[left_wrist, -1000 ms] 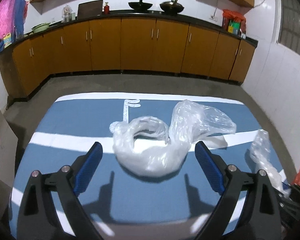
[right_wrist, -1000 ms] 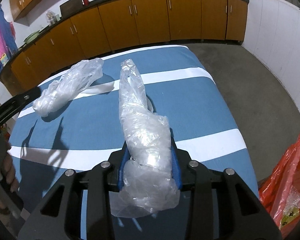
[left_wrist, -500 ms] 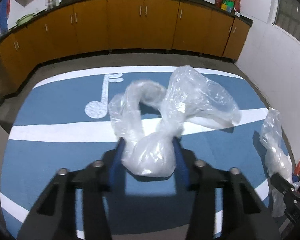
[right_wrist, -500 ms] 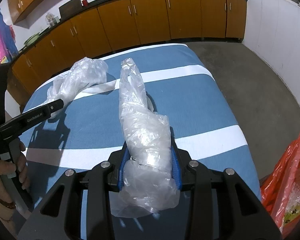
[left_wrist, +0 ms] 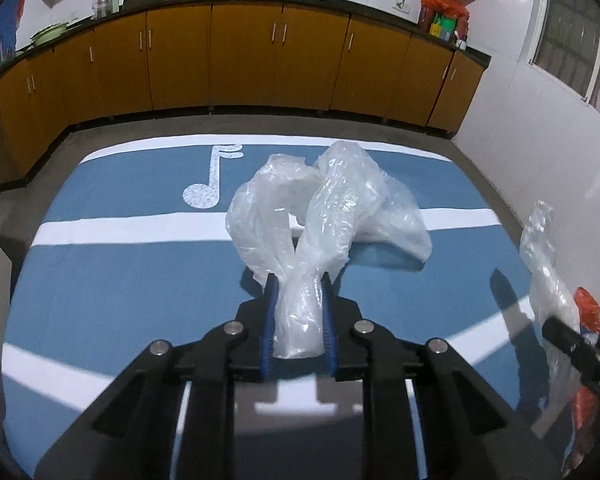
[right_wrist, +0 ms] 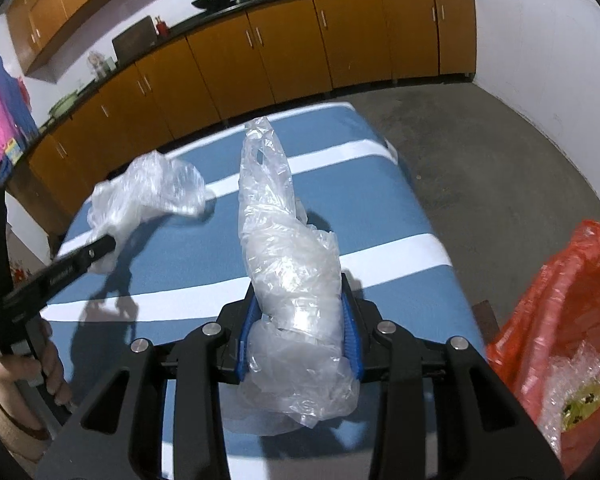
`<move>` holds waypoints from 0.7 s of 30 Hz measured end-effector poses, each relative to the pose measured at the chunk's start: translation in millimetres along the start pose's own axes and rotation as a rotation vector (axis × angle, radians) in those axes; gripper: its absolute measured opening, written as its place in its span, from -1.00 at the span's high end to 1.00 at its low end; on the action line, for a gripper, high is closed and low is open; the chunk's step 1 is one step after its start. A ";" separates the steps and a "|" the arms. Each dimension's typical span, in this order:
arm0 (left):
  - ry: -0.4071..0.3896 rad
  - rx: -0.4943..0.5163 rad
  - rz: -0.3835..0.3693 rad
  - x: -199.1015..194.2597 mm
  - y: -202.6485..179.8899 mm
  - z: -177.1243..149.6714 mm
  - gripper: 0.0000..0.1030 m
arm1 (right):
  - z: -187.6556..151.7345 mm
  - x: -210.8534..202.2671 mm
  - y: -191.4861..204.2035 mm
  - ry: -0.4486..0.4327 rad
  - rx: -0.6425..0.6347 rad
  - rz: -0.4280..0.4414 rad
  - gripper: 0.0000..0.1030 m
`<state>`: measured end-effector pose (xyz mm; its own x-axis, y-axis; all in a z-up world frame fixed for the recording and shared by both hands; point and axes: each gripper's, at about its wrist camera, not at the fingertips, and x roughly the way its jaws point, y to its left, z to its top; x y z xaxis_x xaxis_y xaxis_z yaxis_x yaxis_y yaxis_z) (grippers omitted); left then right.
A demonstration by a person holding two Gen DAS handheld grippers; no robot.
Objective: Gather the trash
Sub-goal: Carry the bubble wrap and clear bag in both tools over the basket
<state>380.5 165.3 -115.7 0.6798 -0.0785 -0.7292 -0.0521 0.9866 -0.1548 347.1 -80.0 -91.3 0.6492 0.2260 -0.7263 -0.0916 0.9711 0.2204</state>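
Note:
My left gripper (left_wrist: 298,296) is shut on a crumpled clear plastic bag (left_wrist: 328,216) and holds it lifted over the blue table (left_wrist: 112,280). That bag also shows in the right wrist view (right_wrist: 152,188). My right gripper (right_wrist: 300,320) is shut on a second clear plastic bag (right_wrist: 284,248), which stands up between the blue pads. This second bag shows at the right edge of the left wrist view (left_wrist: 544,264). A red trash bag (right_wrist: 560,320) hangs open beside the table's right edge, with clear plastic wrap inside.
The table wears a blue cloth with white stripes and a white music note (left_wrist: 210,184). Orange kitchen cabinets (left_wrist: 240,60) line the far wall across a grey floor (right_wrist: 480,152). A white tiled wall stands at the right.
My left gripper closed on the crumpled bag on the table and lifted it. My right gripper kept its bag and shifted toward the red trash bag.

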 end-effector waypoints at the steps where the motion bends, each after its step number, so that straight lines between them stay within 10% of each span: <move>1: -0.007 -0.001 -0.008 -7.9 -2.0 -2.7 0.60 | -1.4 -5.1 -1.2 -0.008 0.000 0.002 0.28; 21: -0.097 0.135 -0.226 -140.8 -109.9 -47.5 0.60 | -39.7 -145.8 -71.5 -0.215 0.111 -0.079 0.29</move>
<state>255.8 61.1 -27.7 0.7303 -0.2913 -0.6180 0.2025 0.9562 -0.2114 229.0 -179.4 -27.1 0.7979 0.1166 -0.5914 0.0419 0.9680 0.2474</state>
